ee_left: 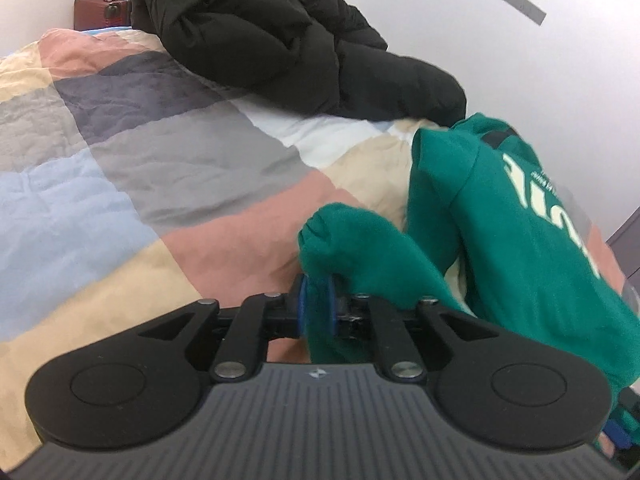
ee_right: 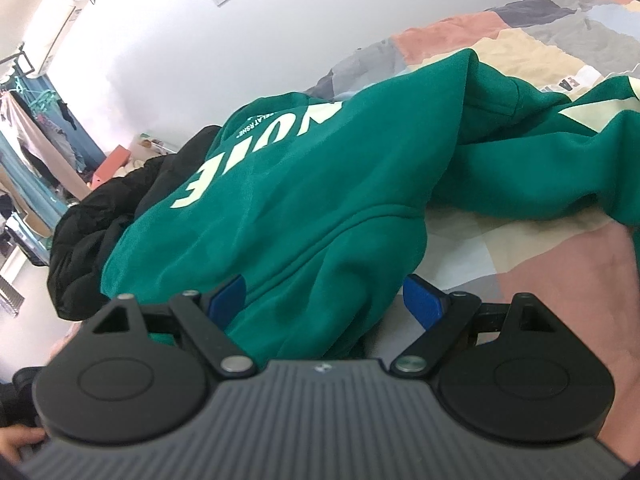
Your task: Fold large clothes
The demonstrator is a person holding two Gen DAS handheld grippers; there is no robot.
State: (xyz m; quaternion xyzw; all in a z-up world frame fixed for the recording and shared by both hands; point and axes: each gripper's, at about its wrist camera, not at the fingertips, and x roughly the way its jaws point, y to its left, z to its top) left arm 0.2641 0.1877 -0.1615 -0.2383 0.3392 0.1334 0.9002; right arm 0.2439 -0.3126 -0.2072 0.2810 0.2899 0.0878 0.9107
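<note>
Green sweatshirt lies bunched on the bed, on a patchwork quilt w/ pink, grey, cream, blue and dark patches. Cream lettering on its chest, seen at an angle in both views. In the right wrist view the body humps up in the middle of the frame, one sleeve w/ a cream stripe trailing off to the right over the quilt.

Left tool: blue pads close together, pinching a fold of green fabric, prob. a sleeve end, which bulges up just above the pads in a rounded lump. No gap visible between pads and cloth. Rest of the sweatshirt runs off to the right of that tool, edge raised off the quilt.

Right tool: spread wide, blue pads well apart. Lower edge of the sweatshirt sits between them, left pad partly tucked behind the cloth, right pad clear of it. Nothing pinched on this side.

Black puffer jacket heaped further up the bed against the white wall, near the sweatshirt's far side; touching or not, can't tell. Reddish-brown box w/ a crumpled white bag on top stands past the quilt's far corner. Part of a hand shows at the bottom-left corner of the right wrist view.
</note>
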